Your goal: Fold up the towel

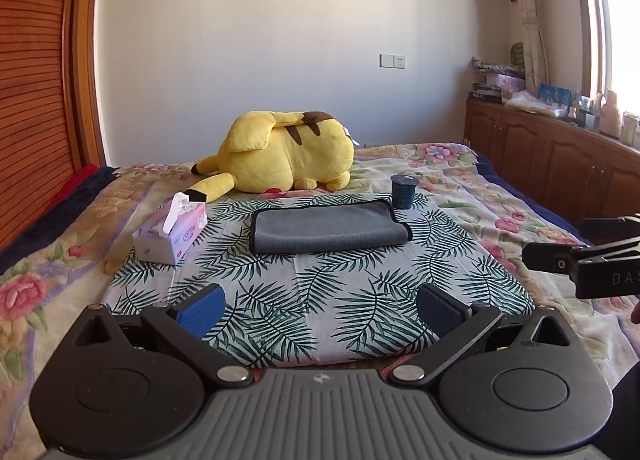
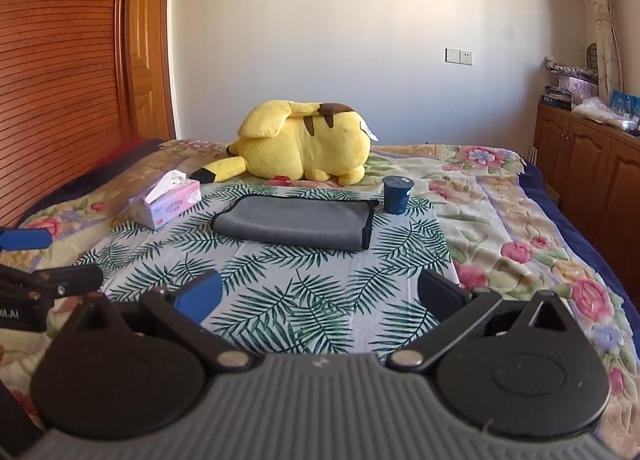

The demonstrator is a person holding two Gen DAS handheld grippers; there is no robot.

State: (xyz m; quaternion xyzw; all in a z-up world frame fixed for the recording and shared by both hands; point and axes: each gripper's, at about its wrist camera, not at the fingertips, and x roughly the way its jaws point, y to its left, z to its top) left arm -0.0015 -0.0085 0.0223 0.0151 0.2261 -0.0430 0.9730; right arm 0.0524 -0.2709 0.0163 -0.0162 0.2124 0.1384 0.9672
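Observation:
A grey towel with a dark edge point(image 1: 326, 226) lies folded on a leaf-print cloth point(image 1: 320, 292) on the bed; it also shows in the right wrist view point(image 2: 296, 222). My left gripper point(image 1: 320, 310) is open and empty, well short of the towel, above the near part of the cloth. My right gripper point(image 2: 320, 298) is open and empty too, also well short of the towel. Part of the right gripper shows at the right edge of the left wrist view point(image 1: 584, 264), and part of the left gripper shows at the left edge of the right wrist view point(image 2: 36, 284).
A tissue box point(image 1: 170, 234) stands left of the towel. A dark blue cup point(image 1: 403, 191) stands at the towel's far right corner. A yellow plush toy point(image 1: 280, 158) lies behind. A wooden headboard point(image 2: 60, 80) is left, wooden cabinets point(image 1: 560, 152) right.

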